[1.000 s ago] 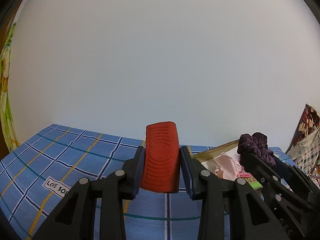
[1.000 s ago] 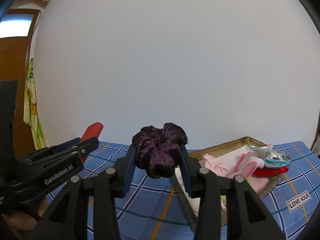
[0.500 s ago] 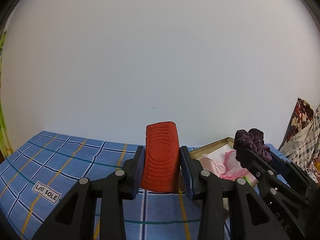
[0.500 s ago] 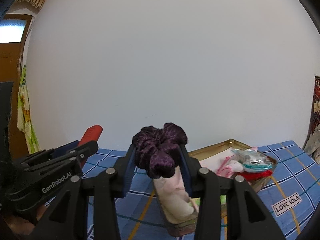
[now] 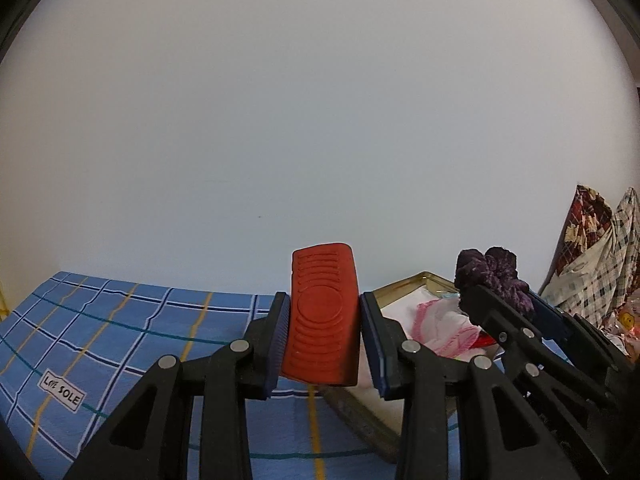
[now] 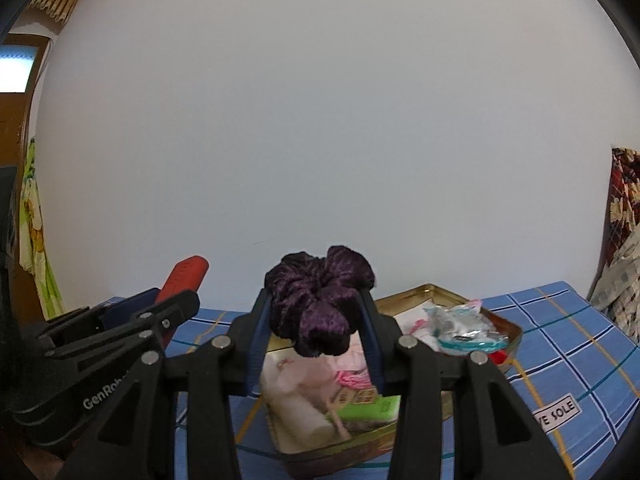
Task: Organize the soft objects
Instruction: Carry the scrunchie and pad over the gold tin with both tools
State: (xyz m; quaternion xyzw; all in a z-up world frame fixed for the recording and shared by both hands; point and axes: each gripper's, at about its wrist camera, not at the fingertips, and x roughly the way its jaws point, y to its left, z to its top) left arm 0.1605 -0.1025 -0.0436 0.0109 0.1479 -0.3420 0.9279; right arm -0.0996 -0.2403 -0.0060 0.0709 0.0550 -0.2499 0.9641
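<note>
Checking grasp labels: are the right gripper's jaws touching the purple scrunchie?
Touching. The right wrist view shows the right gripper with both jaws pressed into the purple scrunchie.

Black hand-held gripper (image 5: 324, 336), blue pads, silver rivets, white "GenRob" lettering

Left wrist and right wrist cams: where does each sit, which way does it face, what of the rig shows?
Left wrist: on the left gripper, looking along its fingers over the blue checked cloth to a white wall; it clamps a red ribbed pad, right gripper at right.
Right wrist: on the right gripper, facing the same wall over the gold tin; it clamps a purple scrunchie, left gripper at left.
Shared: tin, cloth, wall, both grippers, pad, scrunchie.
</note>
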